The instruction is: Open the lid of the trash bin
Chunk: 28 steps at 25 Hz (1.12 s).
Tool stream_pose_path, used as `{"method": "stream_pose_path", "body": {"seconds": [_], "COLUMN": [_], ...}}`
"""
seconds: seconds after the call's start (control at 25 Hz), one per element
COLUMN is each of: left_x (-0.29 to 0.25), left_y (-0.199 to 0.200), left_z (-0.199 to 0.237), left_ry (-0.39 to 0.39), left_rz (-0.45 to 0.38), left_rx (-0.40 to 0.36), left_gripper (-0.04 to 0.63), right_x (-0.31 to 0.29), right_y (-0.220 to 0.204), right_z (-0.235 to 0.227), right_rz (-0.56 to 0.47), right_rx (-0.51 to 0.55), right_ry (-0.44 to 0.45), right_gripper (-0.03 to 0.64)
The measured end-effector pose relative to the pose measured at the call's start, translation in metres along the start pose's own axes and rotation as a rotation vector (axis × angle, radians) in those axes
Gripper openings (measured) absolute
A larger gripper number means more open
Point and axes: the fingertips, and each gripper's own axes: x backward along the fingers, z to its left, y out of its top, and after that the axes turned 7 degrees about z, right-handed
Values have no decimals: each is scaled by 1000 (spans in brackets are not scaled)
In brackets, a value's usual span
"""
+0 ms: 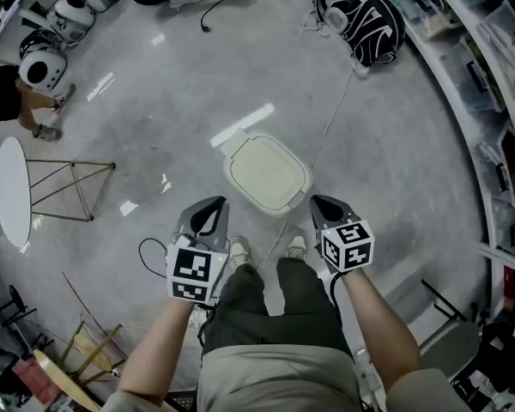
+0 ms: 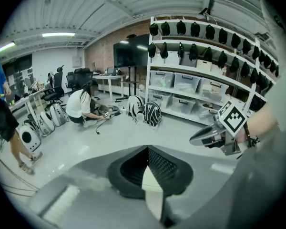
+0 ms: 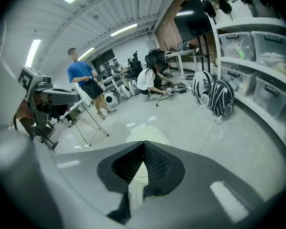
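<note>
The trash bin (image 1: 268, 174) stands on the grey floor just ahead of my feet, its cream lid (image 1: 266, 172) lying flat and closed. My left gripper (image 1: 216, 204) hovers at the bin's near left corner, jaws meeting at the tips with nothing held. At the near right corner my right gripper (image 1: 319, 201) is likewise shut and empty. In the right gripper view the lid (image 3: 144, 132) shows just beyond the closed jaws of the right gripper (image 3: 143, 143). The left gripper (image 2: 147, 148) points across the floor, with the right gripper (image 2: 206, 136) off to its right.
A thin cable (image 1: 330, 118) runs past the bin's right side to a black-and-white backpack (image 1: 373, 28). A white round table (image 1: 11, 191) on wire legs stands left. Shelving (image 1: 498, 101) with bins lines the right. People stand and crouch at the far left and back.
</note>
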Motion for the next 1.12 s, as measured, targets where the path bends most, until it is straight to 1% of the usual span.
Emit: {"method": "stream_pose_path", "body": {"seconds": [0.16, 0.28, 0.44, 0.56, 0.68, 0.76, 0.84, 0.96, 1.04, 1.12], "left_x": [-44, -72, -100, -112, -119, -121, -121, -117, -112, -100], "left_y": [-46, -76, -113, -134, -146, -150, -151, -153, -151, -148], "left_z": [7, 9, 8, 10, 13, 14, 14, 15, 18, 22], "left_ry": [-14, -26, -37, -40, -39, -38, -37, -40, -28, -3], "left_rz": [66, 102, 149, 167, 179, 181, 180, 186, 184, 176], "left_rx": [25, 23, 33, 48, 54, 56, 60, 60, 62, 85], "left_gripper": [2, 2, 2, 2, 2, 2, 2, 2, 2, 2], "right_x": [-51, -83, -115, -133, -146, -151, -151, -152, -155, -154], "right_y": [-53, -84, -119, -135, -146, -152, -156, -160, -158, -155], "right_z": [-17, -30, -45, -50, -47, -48, -51, -52, -51, -50], "right_rz": [90, 140, 192, 222, 243, 246, 248, 288, 318, 336], "right_rx": [-14, -25, -40, -45, -3, 17, 8, 28, 32, 15], "right_ry": [-10, -21, -22, -14, 7, 5, 1, 1, 2, -11], "right_gripper": [3, 3, 3, 3, 3, 3, 3, 5, 5, 3]}}
